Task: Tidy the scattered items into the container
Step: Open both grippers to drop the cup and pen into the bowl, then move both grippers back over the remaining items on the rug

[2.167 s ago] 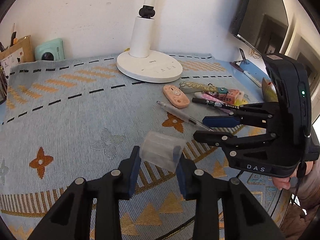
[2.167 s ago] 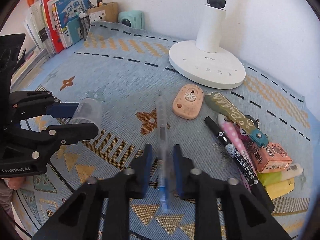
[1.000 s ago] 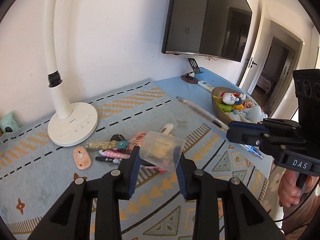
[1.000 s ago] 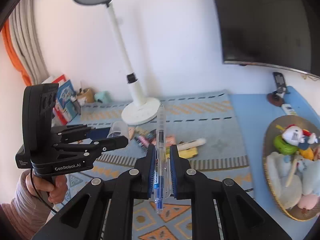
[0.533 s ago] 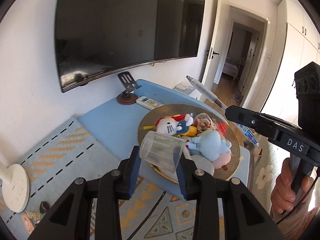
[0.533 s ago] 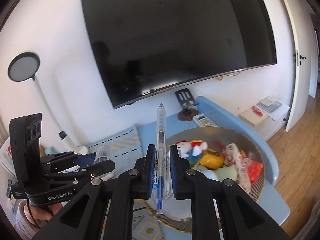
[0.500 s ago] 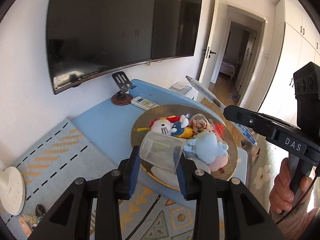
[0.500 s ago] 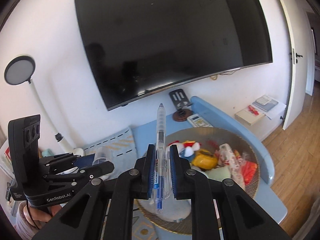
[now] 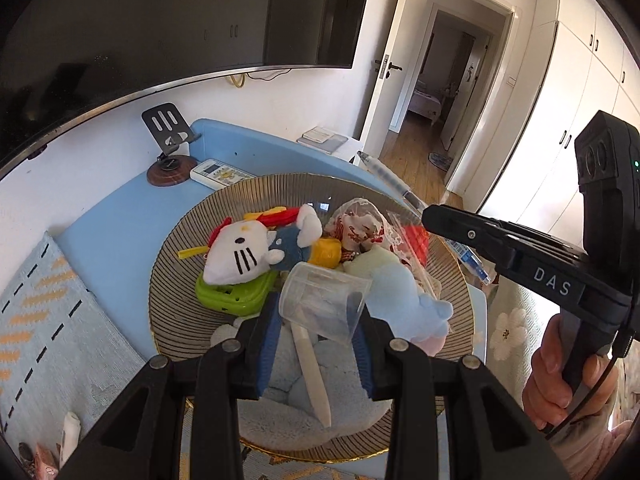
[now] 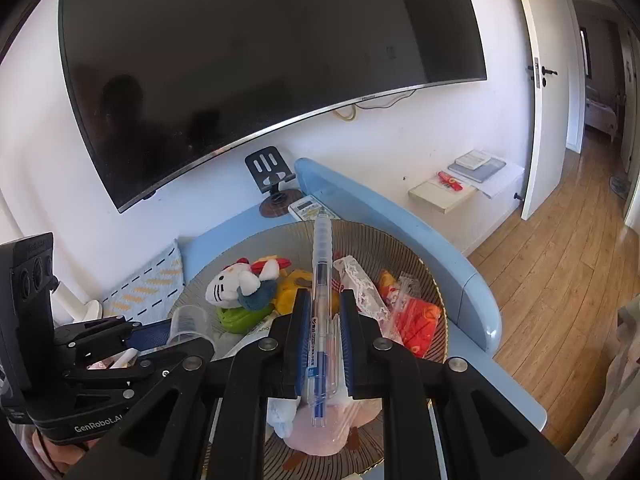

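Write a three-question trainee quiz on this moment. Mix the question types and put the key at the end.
1. What does the left gripper hold?
2. True or false: the pen in the right gripper lies flat on the table.
3. Which is already in the basket? A) a white cat plush toy B) a desk lamp C) a remote control

Key: 1. A clear plastic cup, on its side over the basket. 2. False, it is clamped in the air. 3. A, the plush toy.

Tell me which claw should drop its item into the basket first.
Probably left: the left claw holds the clear cup directly over the basket, while the right claw's pen hangs nearer the rim.
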`<state>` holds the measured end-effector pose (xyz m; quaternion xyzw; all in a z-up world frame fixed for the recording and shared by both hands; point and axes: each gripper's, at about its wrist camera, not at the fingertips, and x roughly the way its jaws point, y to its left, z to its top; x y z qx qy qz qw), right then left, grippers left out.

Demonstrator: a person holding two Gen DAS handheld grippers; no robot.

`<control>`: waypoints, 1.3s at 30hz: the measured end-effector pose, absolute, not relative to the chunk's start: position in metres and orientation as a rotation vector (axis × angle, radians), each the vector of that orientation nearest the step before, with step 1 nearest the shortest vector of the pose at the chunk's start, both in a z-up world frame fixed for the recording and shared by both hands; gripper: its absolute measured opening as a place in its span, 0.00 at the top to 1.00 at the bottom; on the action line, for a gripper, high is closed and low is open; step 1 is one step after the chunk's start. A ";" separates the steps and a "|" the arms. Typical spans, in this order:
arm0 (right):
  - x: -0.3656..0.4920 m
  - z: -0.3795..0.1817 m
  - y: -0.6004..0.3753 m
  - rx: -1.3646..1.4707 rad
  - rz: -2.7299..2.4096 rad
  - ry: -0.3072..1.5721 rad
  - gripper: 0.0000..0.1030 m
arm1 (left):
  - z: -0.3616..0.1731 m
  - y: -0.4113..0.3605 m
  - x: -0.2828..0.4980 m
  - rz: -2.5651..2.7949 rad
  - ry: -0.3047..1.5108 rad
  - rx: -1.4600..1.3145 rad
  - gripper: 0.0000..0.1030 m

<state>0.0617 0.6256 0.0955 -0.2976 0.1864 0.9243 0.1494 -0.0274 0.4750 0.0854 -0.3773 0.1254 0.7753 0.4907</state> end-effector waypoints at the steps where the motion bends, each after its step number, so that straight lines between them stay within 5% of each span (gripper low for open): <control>1: 0.061 0.094 0.626 -0.863 2.658 0.535 0.85 | 0.083 0.476 -0.026 1.884 0.312 -0.919 0.71; 14: 0.048 0.073 0.635 -0.967 2.632 0.613 0.85 | 0.072 0.475 -0.031 1.889 0.302 -0.960 0.70; 16: 0.047 0.072 0.636 -0.981 2.628 0.619 0.85 | 0.071 0.473 -0.033 1.890 0.295 -0.978 0.57; 18: 0.048 0.071 0.637 -0.987 2.613 0.634 0.83 | 0.070 0.469 -0.035 1.899 0.280 -1.008 0.24; 23: 0.059 0.077 0.641 -0.950 2.621 0.705 0.65 | 0.075 0.455 -0.031 1.907 0.258 -1.006 0.24; 39: 0.076 0.129 0.551 -0.915 2.854 0.570 0.42 | 0.087 0.346 -0.005 2.035 0.209 -1.006 0.24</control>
